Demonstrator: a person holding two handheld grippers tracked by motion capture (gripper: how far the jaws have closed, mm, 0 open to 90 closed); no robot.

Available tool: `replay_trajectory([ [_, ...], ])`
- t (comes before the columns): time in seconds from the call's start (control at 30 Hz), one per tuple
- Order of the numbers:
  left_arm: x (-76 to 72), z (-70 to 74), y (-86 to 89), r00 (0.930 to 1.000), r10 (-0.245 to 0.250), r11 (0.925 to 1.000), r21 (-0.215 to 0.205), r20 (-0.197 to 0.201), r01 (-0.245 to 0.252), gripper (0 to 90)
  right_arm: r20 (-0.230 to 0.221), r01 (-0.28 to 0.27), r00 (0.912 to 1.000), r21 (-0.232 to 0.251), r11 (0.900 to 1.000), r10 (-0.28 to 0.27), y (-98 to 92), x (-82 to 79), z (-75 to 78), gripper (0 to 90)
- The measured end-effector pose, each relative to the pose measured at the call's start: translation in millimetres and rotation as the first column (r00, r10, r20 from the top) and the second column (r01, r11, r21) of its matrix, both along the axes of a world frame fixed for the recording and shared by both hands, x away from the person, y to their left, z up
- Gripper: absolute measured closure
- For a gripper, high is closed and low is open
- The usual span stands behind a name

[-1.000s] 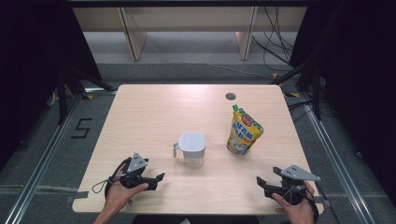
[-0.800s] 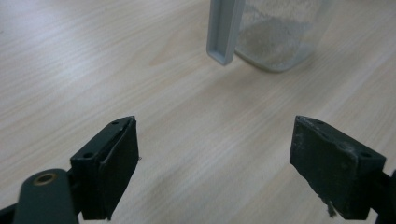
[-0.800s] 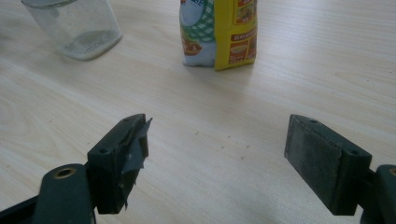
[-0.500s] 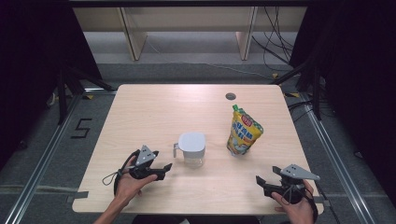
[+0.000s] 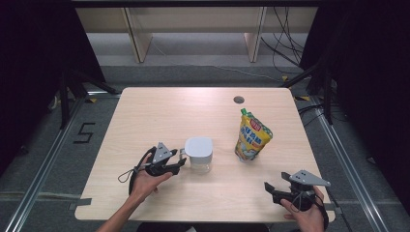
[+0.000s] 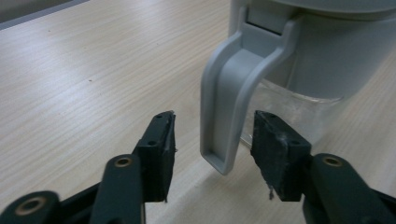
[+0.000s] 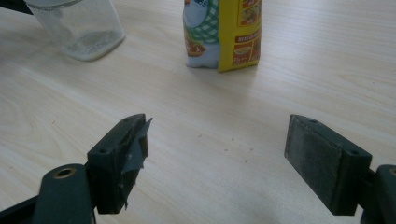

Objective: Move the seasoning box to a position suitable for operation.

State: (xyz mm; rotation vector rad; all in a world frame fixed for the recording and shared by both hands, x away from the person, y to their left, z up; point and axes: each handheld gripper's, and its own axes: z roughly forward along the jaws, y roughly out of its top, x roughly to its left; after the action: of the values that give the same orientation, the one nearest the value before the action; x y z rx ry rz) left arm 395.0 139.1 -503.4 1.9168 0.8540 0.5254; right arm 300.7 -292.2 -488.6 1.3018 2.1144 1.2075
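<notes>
since moving up, left gripper point(image 6: 212, 140) jaws, closing, straddle jug handle point(image 6: 229, 98) untouched.

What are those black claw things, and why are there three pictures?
A person sits at a wooden table holding a grabbing tool in each hand. One picture looks down from above; the other two come from little cameras riding on the tools. On the table stand a clear jug with a grey lid and a yellow snack pouch. The left gripper has just been closing its jaws around the jug's handle, not yet pressing it. The right gripper waits open, holding nothing.
</notes>
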Motion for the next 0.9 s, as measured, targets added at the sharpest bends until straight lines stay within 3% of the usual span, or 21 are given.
replay_trajectory([
  [0.03,3.4,-0.7,-0.7,1.0000,-0.003,0.9997,-0.024,0.005,0.003,54.4,0.001,-0.001,1.0000,-0.002,1.000,0.001,0.2,0.0,-0.1,22.5],
  [0.1,5.8,0.6,0.4,0.9998,-0.015,0.9999,-0.004,0.010,0.015,56.7,0.016,-0.002,0.9999,-0.019,1.000,0.002,0.0,0.4,0.2,22.6],
  [0.27,7.5,-0.3,-3.0,0.9992,-0.036,0.9991,-0.021,0.017,0.036,62.8,0.022,-0.004,0.9998,-0.023,1.000,0.004,0.2,0.7,0.0,22.6],
  [0.3,8.5,-0.2,-2.7,0.9984,-0.053,0.9986,-0.005,0.022,0.053,62.8,0.018,-0.003,0.9998,-0.020,1.000,0.004,0.4,0.5,0.1,22.6],
  [0.33,8.6,-0.7,-3.2,0.9987,-0.049,0.9987,-0.012,0.012,0.049,64.2,-0.020,0.018,0.9996,0.016,1.000,-0.018,3.6,-1.9,0.2,22.6],
  [0.37,9.2,-1.3,-4.2,0.9985,-0.055,0.9981,-0.026,0.010,0.055,67.4,-0.027,0.011,0.9996,0.011,1.000,-0.011,3.6,-1.8,0.6,22.6],
  [0.4,10.1,-0.9,-3.8,0.9975,-0.070,0.9974,-0.015,0.012,0.070,67.4,-0.027,0.011,0.9996,0.011,1.000,-0.011,3.6,-1.8,0.6,22.6],
  [0.43,10.4,0.5,-1.8,0.9964,-0.085,0.9960,0.030,0.008,0.085,69.6,-0.007,0.002,1.0000,0.006,1.000,-0.001,2.7,-0.4,-0.3,22.6],
  [0.6,11.7,1.0,-0.6,0.9950,-0.100,0.9944,0.036,0.008,0.099,70.5,0.008,-0.010,0.9999,-0.004,1.000,0.010,2.5,1.1,-1.1,22.6],
  [0.67,10.4,0.6,-1.7,0.9953,-0.096,0.9952,0.017,-0.003,0.097,70.5,0.001,-0.012,0.9999,0.002,1.000,0.012,2.4,0.5,-0.6,22.6],
  [0.7,10.9,1.3,-0.7,0.9938,-0.111,0.9934,0.032,0.009,0.110,70.5,0.000,-0.009,1.0000,0.003,1.000,0.009,2.4,0.3,-0.4,22.6],
  [0.73,10.7,1.4,-0.5,0.9933,-0.115,0.9929,0.030,0.007,0.115,70.5,-0.034,0.019,0.9992,0.023,1.000,-0.018,4.8,-2.9,0.7,22.7],
  [0.9,5.0,1.7,-2.5,0.9924,-0.123,0.9921,0.025,-0.007,0.123,70.3,-0.021,0.010,0.9997,0.017,1.000,-0.010,4.0,-2.2,0.4,22.7],
])
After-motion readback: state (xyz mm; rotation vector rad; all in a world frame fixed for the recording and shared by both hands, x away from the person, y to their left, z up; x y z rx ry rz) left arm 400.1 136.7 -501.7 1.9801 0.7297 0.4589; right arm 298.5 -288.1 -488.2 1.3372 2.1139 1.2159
